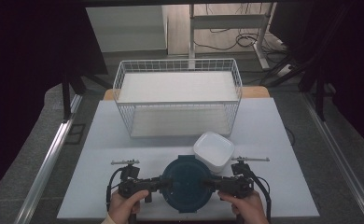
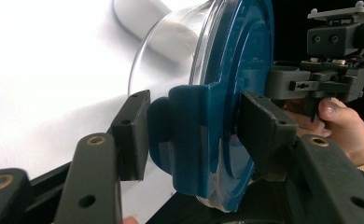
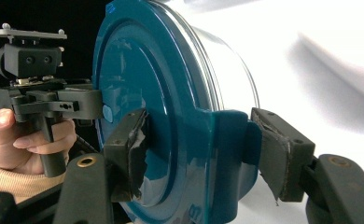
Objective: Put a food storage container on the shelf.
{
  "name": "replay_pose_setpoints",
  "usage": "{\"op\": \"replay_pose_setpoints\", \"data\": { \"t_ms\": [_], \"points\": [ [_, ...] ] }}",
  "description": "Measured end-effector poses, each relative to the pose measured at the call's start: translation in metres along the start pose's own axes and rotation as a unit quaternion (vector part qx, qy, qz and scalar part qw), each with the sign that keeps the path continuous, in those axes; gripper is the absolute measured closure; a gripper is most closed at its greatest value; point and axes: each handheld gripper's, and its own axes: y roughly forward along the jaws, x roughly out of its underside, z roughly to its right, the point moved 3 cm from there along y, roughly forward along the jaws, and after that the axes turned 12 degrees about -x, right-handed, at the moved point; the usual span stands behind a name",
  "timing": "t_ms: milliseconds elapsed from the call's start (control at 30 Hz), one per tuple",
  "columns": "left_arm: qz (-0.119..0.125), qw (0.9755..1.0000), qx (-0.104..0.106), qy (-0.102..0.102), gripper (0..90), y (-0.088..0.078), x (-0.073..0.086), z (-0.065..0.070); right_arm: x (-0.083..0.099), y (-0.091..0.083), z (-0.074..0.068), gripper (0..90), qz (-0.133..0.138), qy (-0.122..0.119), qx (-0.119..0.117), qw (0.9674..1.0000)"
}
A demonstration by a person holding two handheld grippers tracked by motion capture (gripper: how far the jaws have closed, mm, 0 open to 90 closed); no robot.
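At the near edge of the worktop (image 1: 101, 140), left of its middle, we are holding the left gripper (image 1: 157, 183) with its jaws clamping the left locking tab of the round container's blue lid (image 1: 185, 179); one pad is pressing the tab's underside, the other the lid's top. The clear round container (image 2: 171, 51) is sitting between our two hands, just in front of the white square tub (image 1: 213, 150). On the right, we are gripping the opposite tab with the right gripper (image 1: 213, 182), its jaws likewise closed on it. The white wire basket (image 1: 178, 70) is standing at the far edge.
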Motion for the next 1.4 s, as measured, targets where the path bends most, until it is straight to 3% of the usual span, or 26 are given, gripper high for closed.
{"op": "replay_pose_setpoints", "data": {
  "t_ms": [233,600,1400],
  "points": [
    [0.006,0.9999,-0.002,0.015,46.1,-0.005,-0.019,0.004,-0.020,-0.001,-0.007,38.6,-0.005,-0.010,0.000,0.9999],
    [0.014,0.9998,0.002,0.016,46.1,-0.013,-0.041,0.007,-0.044,-0.001,-0.017,38.5,0.000,-0.027,0.003,0.9996],
    [0.036,0.9984,-0.003,0.045,45.9,-0.030,-0.102,0.024,-0.103,-0.008,-0.039,38.5,0.018,-0.059,-0.001,0.9981]
  ]
}}
